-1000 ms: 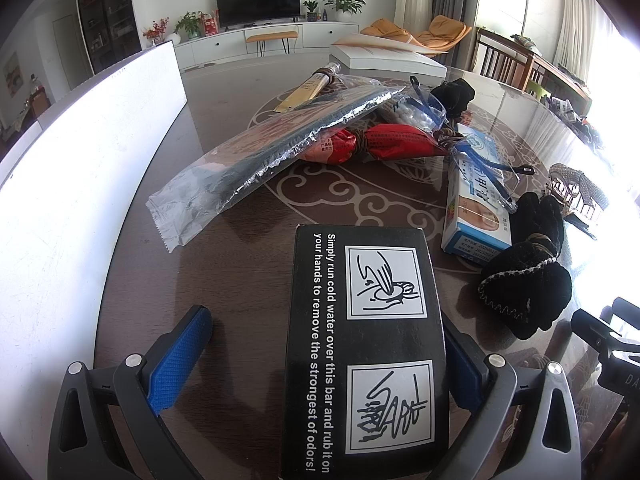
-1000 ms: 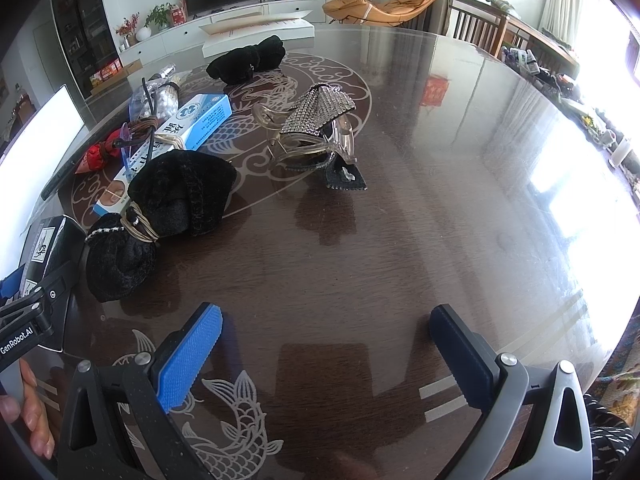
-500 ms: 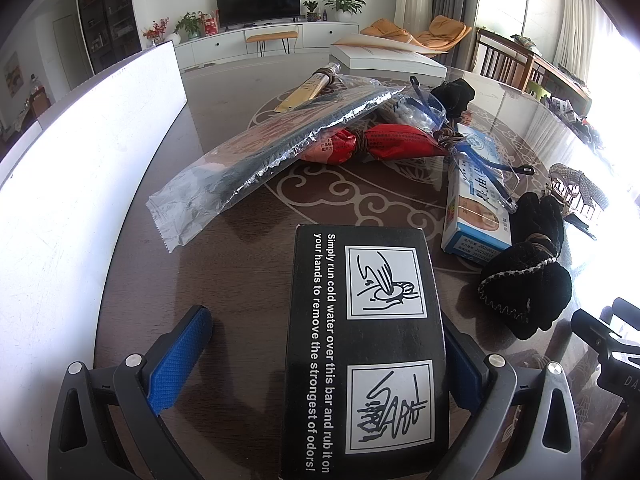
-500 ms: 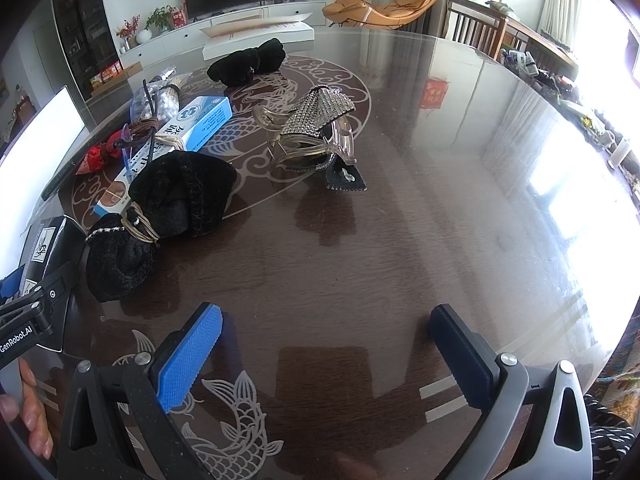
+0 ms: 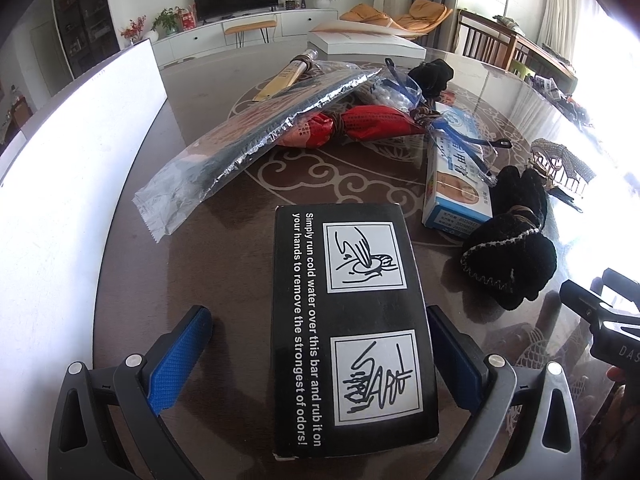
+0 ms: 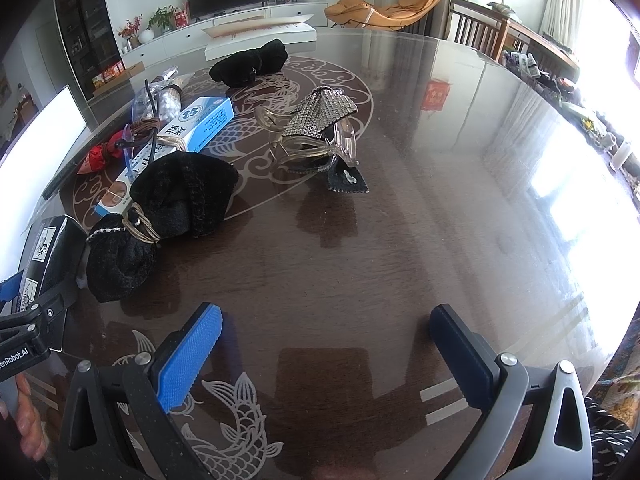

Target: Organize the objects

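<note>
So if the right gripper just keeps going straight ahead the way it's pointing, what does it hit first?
Probably nothing soon: the open right gripper faces bare table. The rhinestone sandals lie slightly left of that line, so depth decides.

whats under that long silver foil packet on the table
The silver foil packet leans on a red wrapped bundle, whose right part sticks out. A tan tube pokes out behind it. The bundle's left end and anything else beneath are covered.
</note>
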Tool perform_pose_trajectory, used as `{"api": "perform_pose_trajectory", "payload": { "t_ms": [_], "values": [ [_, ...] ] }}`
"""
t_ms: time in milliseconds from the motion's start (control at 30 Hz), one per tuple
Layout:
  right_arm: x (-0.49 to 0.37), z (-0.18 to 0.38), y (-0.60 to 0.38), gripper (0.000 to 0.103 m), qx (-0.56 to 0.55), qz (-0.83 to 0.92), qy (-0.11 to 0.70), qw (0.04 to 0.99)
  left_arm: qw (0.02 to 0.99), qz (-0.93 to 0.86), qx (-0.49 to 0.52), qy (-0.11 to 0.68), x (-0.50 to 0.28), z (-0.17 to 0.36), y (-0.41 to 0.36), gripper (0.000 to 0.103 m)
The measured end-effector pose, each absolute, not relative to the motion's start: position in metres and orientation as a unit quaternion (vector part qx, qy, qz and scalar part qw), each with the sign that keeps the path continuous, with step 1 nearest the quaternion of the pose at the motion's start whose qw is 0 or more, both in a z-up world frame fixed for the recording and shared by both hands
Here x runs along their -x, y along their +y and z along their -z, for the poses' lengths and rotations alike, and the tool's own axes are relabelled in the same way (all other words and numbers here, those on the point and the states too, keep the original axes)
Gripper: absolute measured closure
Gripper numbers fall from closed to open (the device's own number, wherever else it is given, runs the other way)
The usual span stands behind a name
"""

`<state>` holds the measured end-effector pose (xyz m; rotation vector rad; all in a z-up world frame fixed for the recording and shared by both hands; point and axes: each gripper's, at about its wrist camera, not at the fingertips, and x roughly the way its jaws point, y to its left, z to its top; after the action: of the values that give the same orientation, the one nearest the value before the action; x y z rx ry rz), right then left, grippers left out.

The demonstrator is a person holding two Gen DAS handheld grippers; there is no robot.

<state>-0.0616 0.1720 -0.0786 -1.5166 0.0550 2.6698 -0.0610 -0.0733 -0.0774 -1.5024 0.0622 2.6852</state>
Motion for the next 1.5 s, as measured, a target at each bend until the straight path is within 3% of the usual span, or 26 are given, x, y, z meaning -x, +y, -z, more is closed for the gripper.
{"api": "perform_pose_trajectory", "payload": {
  "t_ms": [100, 300, 367, 600, 700, 733, 800, 1033, 1200, 1333, 1500],
  "values": [
    [0.057, 0.074, 0.187, 0.0, 0.48, -0.875, 0.065, 0.03, 0.04, -0.872, 0.487, 0.015, 0.061, 0.077, -0.072, 0.0],
    [0.03, 0.062, 0.261, 0.0, 0.398, -0.875, 0.272, 0.037, 0.057, -0.883, 0.466, 0.0, 0.06, 0.067, -0.074, 0.0],
    [0.029, 0.063, 0.269, 0.0, 0.392, -0.868, 0.303, 0.018, 0.058, -0.886, 0.46, 0.007, 0.06, 0.064, -0.074, 0.002],
    [0.094, 0.031, 0.222, 0.0, 0.414, -0.894, 0.17, -0.026, 0.06, -0.882, 0.465, 0.044, 0.057, 0.065, -0.072, 0.021],
    [0.146, 0.043, 0.206, 0.002, 0.476, -0.869, 0.13, -0.031, 0.067, -0.877, 0.474, 0.035, 0.055, 0.069, -0.074, 0.044],
    [0.158, 0.05, 0.203, 0.022, 0.494, -0.86, 0.124, -0.031, 0.061, -0.877, 0.476, 0.035, 0.053, 0.069, -0.075, 0.045],
    [0.171, 0.061, 0.203, 0.053, 0.518, -0.846, 0.118, -0.043, 0.061, -0.875, 0.48, 0.028, 0.048, 0.068, -0.079, 0.045],
    [0.119, 0.044, 0.223, 0.054, 0.495, -0.854, 0.145, -0.073, 0.076, -0.874, 0.479, -0.018, 0.022, 0.055, -0.092, 0.045],
    [0.077, 0.025, 0.215, 0.054, 0.483, -0.856, 0.151, -0.104, 0.092, -0.882, 0.456, -0.069, 0.011, 0.017, -0.104, 0.045],
    [0.066, -0.002, 0.161, 0.054, 0.471, -0.855, 0.137, -0.169, 0.085, -0.899, 0.417, -0.099, -0.007, -0.032, -0.14, 0.045],
    [0.057, -0.049, 0.045, 0.054, 0.443, -0.834, 0.117, -0.308, -0.009, -0.917, 0.39, -0.084, -0.03, -0.07, -0.215, 0.045]
  ]
}}
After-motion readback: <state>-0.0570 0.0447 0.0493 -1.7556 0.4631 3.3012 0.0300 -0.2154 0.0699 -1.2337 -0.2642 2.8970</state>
